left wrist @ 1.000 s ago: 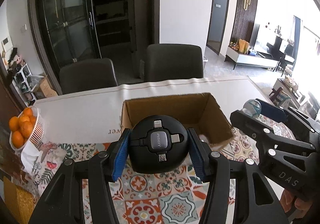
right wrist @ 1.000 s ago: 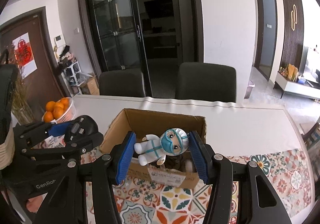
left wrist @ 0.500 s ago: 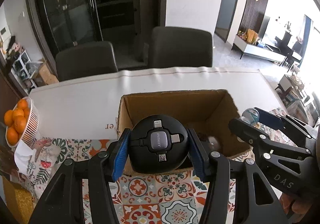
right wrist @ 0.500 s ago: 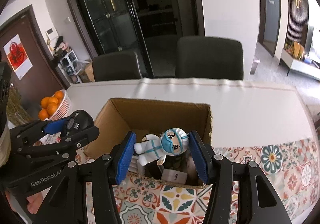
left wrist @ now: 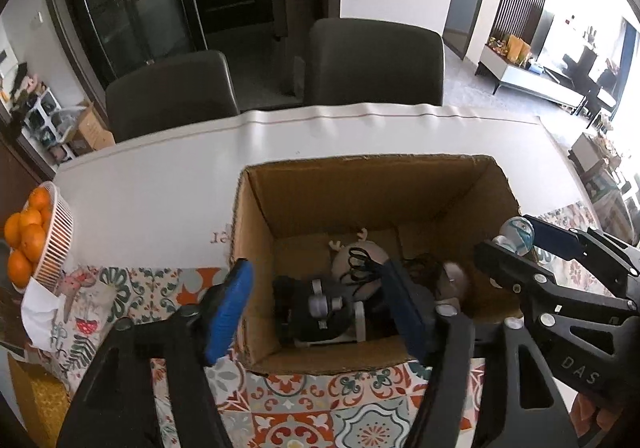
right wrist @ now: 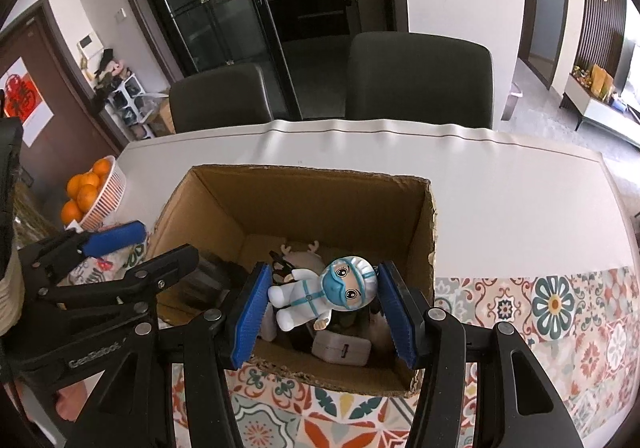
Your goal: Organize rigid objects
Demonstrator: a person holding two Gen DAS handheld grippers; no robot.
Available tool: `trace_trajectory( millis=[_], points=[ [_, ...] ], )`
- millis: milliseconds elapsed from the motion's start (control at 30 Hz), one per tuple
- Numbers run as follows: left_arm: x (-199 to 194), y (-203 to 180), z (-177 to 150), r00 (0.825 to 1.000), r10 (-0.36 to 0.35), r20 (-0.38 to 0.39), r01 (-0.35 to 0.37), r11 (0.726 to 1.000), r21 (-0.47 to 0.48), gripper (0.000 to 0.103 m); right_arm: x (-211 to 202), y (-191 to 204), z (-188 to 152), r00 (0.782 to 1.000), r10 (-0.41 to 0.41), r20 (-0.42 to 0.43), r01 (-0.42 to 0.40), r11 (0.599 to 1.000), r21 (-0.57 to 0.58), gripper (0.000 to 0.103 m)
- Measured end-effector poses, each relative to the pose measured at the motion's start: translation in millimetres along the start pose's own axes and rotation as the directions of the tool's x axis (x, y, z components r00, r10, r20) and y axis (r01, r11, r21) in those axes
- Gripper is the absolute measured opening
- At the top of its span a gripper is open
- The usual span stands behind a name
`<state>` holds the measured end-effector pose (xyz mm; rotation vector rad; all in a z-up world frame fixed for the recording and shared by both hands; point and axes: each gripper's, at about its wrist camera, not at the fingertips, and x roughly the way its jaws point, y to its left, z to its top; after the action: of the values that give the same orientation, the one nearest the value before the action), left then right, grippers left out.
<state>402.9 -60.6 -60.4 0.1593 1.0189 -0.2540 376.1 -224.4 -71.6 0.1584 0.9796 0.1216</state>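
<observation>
Moved: black cable reel (left wrist: 316, 308) has been dropped into the cardboard box (left wrist: 460, 184); left tool (left wrist: 316, 312) just opened, empty.
Right tool (right wrist: 324, 308): clamped on figurine (right wrist: 320, 296) above the box.
Advice: figurine should be lowered clear of walls before release.

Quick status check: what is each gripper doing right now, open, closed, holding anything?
Left gripper: open, jaws just opened; black round cable reel dropped free into the cardboard box.
Right gripper: shut on the white-suited doll figure, over the box.

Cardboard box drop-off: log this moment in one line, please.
left hand-held gripper: opening, round cable hub released into cardboard box | right hand-held gripper: shut on figurine over box
</observation>
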Motion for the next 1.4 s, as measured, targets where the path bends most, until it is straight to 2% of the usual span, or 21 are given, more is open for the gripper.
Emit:
trace_trajectory(
  millis=[100,167,367,400,433,467,633,800,967,1167,1400],
  points=[
    [-8,3,-1,0.998,0.06,0.031,-0.06,0.998,0.001,0.075,0,1,1,1.0,-0.001,-0.001,0.001,1.0,-0.001,0.055],
    [-16,5,-2,0.993,0.099,0.061,-0.099,0.995,-0.006,0.084,0,2,1,1.0,-0.004,0.0,0.004,1.0,0.0,0.055],
    [-37,13,-9,0.967,0.217,0.132,-0.214,0.976,-0.033,0.095,-5,5,-1,1.0,-0.014,0.003,0.014,1.0,0.009,0.055],
    [-40,15,-10,0.964,0.226,0.141,-0.222,0.974,-0.043,0.096,-6,6,-2,1.0,-0.021,0.0,0.021,1.0,0.01,0.056],
    [-44,16,-11,0.962,0.233,0.144,-0.228,0.972,-0.051,0.097,-8,6,-3,1.0,-0.029,0.001,0.029,0.999,0.015,0.062],
    [-46,17,-13,0.96,0.238,0.146,-0.232,0.971,-0.058,0.097,-11,6,-4,0.999,-0.04,0.005,0.04,0.999,0.02,0.067],
    [-63,17,-25,0.954,0.252,0.164,-0.241,0.967,-0.086,0.1,-37,11,-13,0.992,-0.114,0.049,0.114,0.993,0.014,0.07],
    [-93,11,-45,0.947,0.245,0.21,-0.227,0.968,-0.105,0.103,-78,15,-28,0.976,-0.179,0.126,0.178,0.984,0.023,0.077],
    [-127,2,-66,0.947,0.201,0.251,-0.175,0.977,-0.122,0.103,-122,19,-48,0.958,-0.202,0.202,0.2,0.979,0.032,0.081],
    [-167,-8,-88,0.923,0.214,0.321,-0.182,0.975,-0.129,0.103,-171,28,-74,0.92,-0.259,0.295,0.26,0.965,0.037,0.084],
    [-199,-13,-112,0.908,0.2,0.367,-0.16,0.978,-0.137,0.103,-203,36,-95,0.91,-0.245,0.334,0.252,0.967,0.024,0.084]
  ],
)
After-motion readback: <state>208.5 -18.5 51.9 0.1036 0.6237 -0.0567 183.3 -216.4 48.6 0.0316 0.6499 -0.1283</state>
